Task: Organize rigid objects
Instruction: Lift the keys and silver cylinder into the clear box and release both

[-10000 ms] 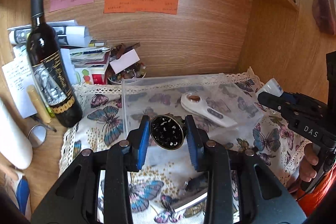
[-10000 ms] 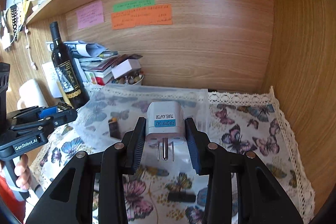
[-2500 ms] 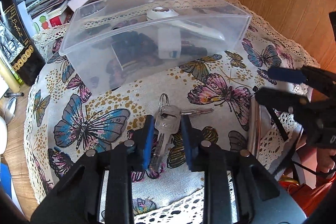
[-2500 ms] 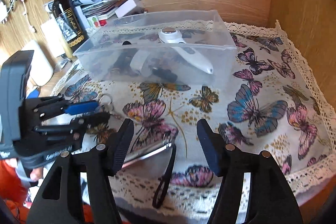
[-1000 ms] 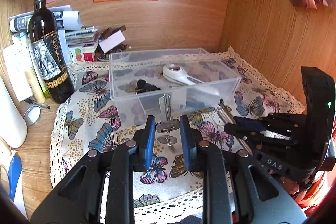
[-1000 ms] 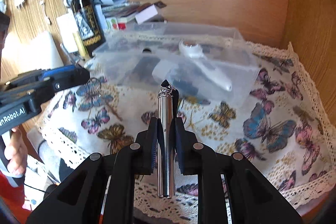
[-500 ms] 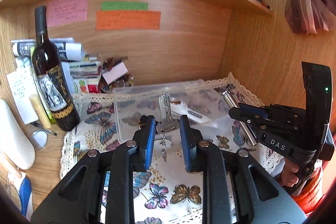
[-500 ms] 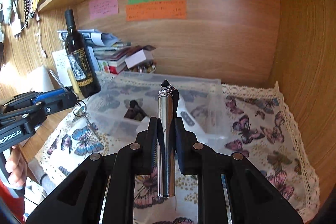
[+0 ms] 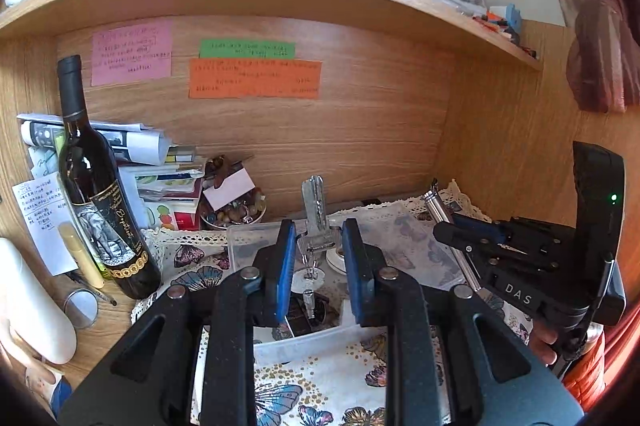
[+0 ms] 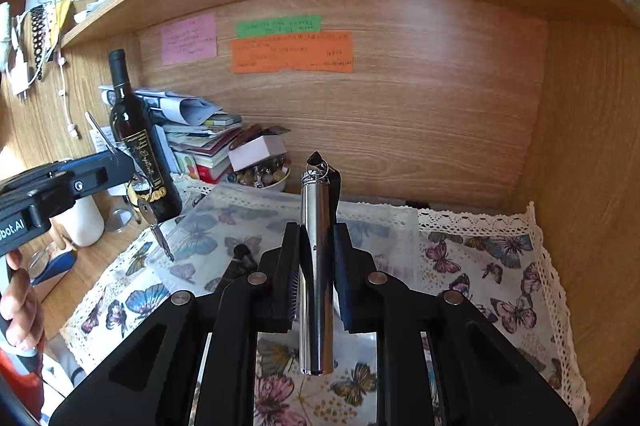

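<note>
My left gripper [image 9: 319, 246] is shut on a bunch of keys [image 9: 316, 214], one key standing up between the pads and others hanging below, above the clear plastic box [image 9: 296, 344]. My right gripper [image 10: 316, 246] is shut on a silver metal cylinder [image 10: 317, 266] with a black strap, held upright above the same box [image 10: 280, 218]. The box holds a white handheld device [image 9: 334, 260] and dark items. The right gripper shows in the left wrist view [image 9: 452, 230]; the left gripper with its dangling keys [image 10: 150, 214] shows in the right wrist view.
A wine bottle [image 9: 96, 194] stands left of the box beside stacked papers and a bowl of stones [image 9: 236, 212]. The butterfly cloth [image 10: 500, 286] covers the desk. Wooden walls close the back and right, with a shelf overhead.
Both grippers have risen and moved toward the box with their loads still held; the keys now hang over the box's front part.
</note>
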Tool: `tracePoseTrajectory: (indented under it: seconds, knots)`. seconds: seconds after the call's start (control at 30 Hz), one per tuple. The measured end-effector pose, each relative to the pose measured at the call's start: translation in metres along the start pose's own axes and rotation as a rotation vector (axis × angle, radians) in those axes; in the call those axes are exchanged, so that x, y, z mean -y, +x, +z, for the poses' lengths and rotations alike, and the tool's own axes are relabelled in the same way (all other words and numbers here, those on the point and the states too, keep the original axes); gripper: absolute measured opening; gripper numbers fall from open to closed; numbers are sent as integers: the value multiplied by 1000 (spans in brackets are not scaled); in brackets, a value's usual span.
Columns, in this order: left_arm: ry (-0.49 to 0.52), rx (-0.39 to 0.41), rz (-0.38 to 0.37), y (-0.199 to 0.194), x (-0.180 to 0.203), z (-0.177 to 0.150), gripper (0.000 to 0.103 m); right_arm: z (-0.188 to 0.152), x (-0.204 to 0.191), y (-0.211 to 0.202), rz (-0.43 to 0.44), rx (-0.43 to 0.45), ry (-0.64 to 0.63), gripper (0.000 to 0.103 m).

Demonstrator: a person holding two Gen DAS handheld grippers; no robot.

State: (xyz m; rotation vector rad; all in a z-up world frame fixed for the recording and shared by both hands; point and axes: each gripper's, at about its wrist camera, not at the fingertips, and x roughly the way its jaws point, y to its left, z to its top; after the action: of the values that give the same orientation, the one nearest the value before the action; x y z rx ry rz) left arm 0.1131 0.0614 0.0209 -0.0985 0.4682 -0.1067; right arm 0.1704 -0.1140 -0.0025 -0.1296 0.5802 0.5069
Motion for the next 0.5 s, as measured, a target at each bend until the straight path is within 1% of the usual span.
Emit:
tracePoseTrajectory:
  seconds: [0.1,0.23,0.37,0.5]
  knots:
    - [-6,-40,7,18,-4,-4,23,-1,0,15,3,-27,0,15]
    - [-17,-113,22,45,-12,-17,23,-5,-2,36,4,-75,-12,15]
    - [-56,-188,28,66,-23,-35,23,-14,-4,57,20,-133,-8,15]
    - [-85,-244,25,80,-31,-47,23,-19,-7,70,25,-169,-15,15]
